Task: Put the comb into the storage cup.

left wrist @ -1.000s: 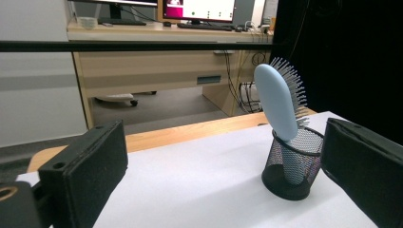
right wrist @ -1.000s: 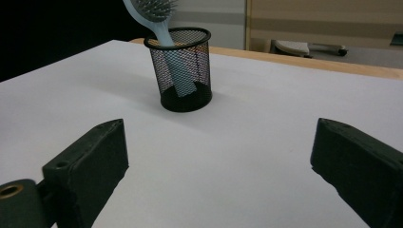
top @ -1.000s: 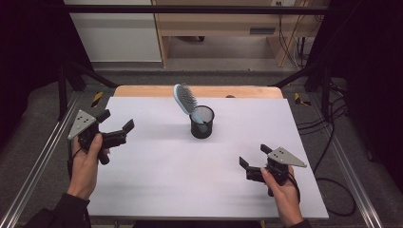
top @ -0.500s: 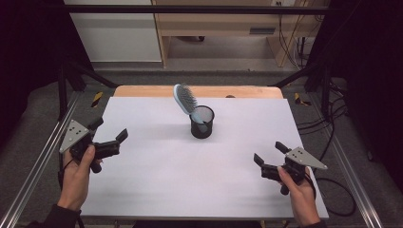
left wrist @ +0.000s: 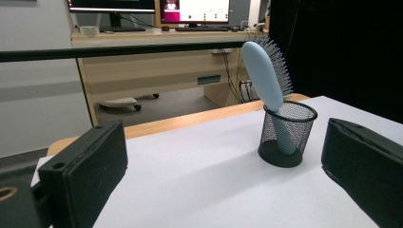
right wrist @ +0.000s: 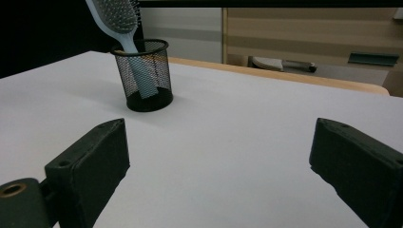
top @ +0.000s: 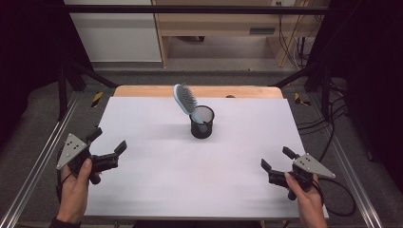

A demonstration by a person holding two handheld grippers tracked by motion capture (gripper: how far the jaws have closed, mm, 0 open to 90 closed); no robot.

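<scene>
A pale blue plastic hairbrush stands tilted (handle down) in a black wire-mesh cup near the white tabletop's far edge; left hand-held gripper and right hand-held gripper, both released, hover near its front corners

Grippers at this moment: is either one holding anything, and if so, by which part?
Nothing is held. The left gripper and right gripper are both open and empty; the hairbrush stands handle-down in the mesh cup, apart from both.

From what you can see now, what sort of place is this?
Probably a lab or office workroom set up for recording: a white table inside a metal frame, a desk with computer screens behind, and loose cables on the floor.
</scene>
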